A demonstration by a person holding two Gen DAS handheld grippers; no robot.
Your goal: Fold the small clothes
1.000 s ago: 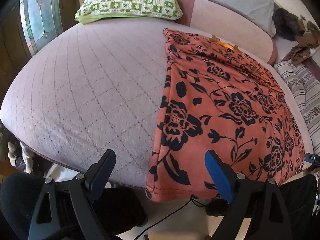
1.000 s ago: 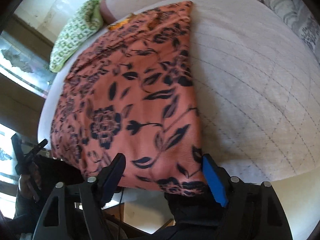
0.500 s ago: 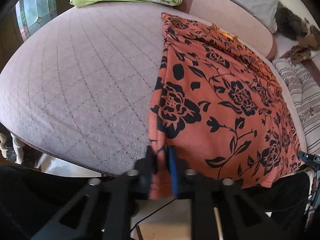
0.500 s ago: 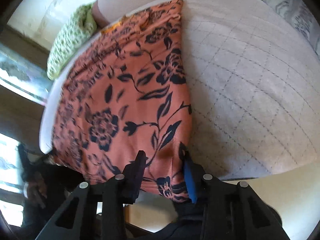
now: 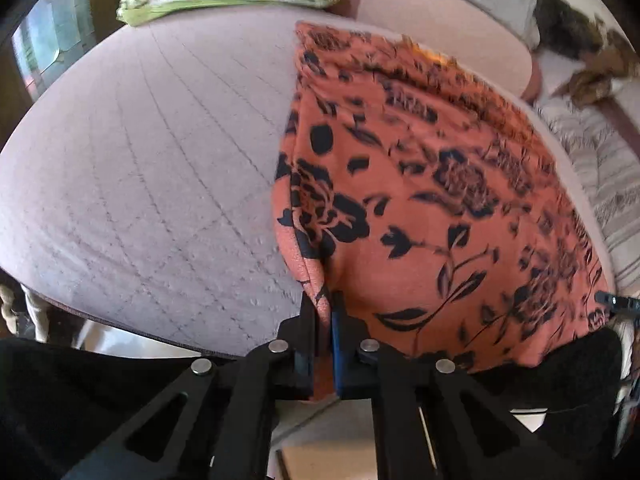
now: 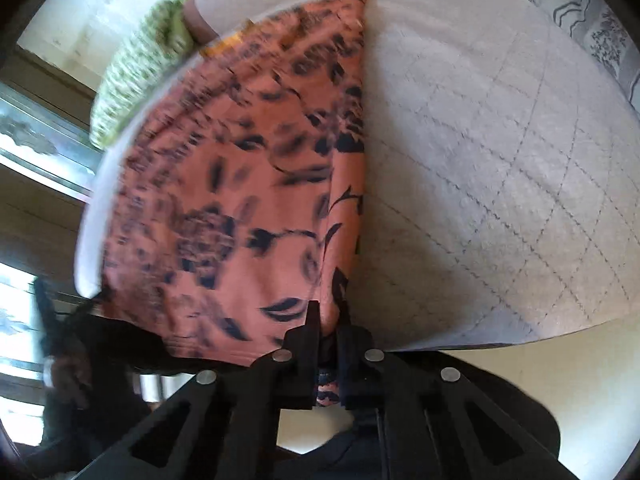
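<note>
Orange floral cloth (image 5: 432,208), soft and light, lies on the quilted bed (image 5: 152,184); the left hand-held gripper (image 5: 325,320) has just closed on its near corner. In the right view, the right hand-held gripper (image 6: 328,320) has likewise just clamped the other near corner, good holds for limp fabric.

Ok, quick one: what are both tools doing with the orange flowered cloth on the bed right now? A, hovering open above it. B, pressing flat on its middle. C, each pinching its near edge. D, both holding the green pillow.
C: the left tool and the right tool are each shut on the near edge of the orange cloth, at opposite corners.
</note>
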